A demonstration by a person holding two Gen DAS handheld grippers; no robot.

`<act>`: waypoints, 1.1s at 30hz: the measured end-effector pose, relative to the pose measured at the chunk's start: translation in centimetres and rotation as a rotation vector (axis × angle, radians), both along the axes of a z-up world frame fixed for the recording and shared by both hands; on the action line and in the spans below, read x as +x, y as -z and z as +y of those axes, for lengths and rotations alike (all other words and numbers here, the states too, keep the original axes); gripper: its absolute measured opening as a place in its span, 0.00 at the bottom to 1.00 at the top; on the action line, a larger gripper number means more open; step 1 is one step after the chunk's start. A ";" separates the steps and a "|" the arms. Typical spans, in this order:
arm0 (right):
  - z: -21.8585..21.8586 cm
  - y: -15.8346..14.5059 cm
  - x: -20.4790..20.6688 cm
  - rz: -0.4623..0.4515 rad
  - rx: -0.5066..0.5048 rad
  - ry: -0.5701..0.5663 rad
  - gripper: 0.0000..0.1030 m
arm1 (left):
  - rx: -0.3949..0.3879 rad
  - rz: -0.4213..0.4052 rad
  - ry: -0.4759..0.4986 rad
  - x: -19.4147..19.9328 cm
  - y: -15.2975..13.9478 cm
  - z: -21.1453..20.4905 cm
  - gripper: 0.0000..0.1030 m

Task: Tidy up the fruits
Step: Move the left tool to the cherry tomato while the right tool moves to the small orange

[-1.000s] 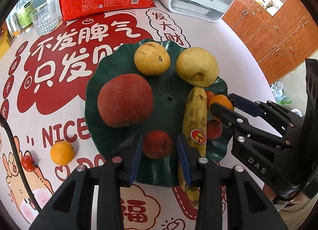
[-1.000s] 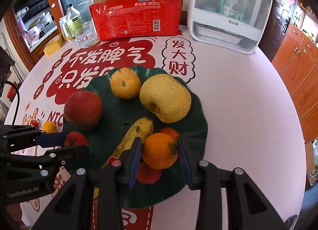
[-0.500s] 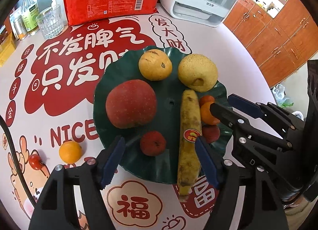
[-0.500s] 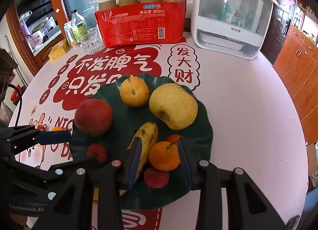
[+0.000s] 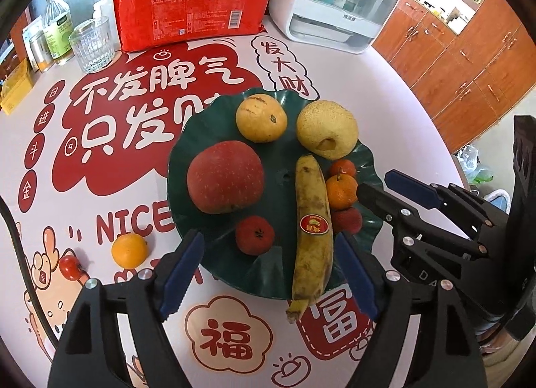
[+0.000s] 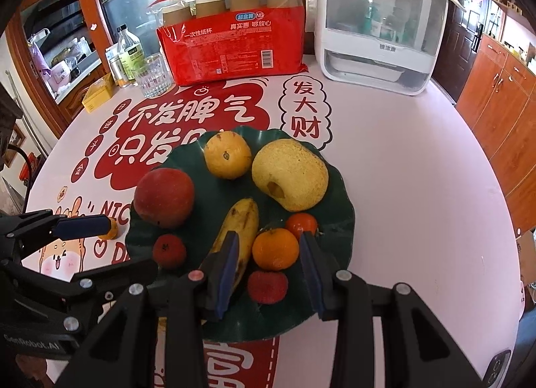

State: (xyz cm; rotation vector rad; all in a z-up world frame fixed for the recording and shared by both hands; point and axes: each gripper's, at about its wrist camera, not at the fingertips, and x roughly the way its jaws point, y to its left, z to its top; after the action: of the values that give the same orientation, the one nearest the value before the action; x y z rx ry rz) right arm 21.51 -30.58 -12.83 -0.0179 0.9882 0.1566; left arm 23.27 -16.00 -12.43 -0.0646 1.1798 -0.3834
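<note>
Mostly red and orange fruit on dark green plate (image 5: 187, 167)

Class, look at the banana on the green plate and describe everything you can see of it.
The banana is ripe yellow, heavily freckled with brown spots and streaks, with a red oval sticker near its stem half. It lies flat on the dark green leaf-shaped plate, its stem end overhanging the plate's near rim above the tablecloth. The mandarin sits against its side. No tool touches it.
</note>
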 end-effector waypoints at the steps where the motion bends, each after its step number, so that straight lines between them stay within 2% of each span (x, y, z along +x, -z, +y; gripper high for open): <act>1: 0.1 -0.1 -0.2 0.001 -0.002 0.003 0.37 | 0.000 -0.003 0.002 -0.2 -0.2 0.0 0.77; 16: 1.8 -1.1 -3.6 0.001 -0.003 0.017 0.37 | 0.014 -0.040 -0.005 -3.4 -2.1 3.1 0.78; 26: 5.8 -2.6 -6.1 -0.024 0.013 -0.039 0.37 | 0.024 -0.056 -0.069 -5.8 -3.6 9.3 0.78; 33: 9.8 -3.6 -6.7 -0.047 0.024 -0.110 0.37 | 0.054 -0.115 -0.129 -6.5 -5.1 13.8 0.79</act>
State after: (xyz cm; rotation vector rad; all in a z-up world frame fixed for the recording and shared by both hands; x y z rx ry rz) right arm 14.83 -20.80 -9.26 -0.0537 0.9391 0.2679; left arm 16.80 -2.15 -7.30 -0.0699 1.0658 -0.2385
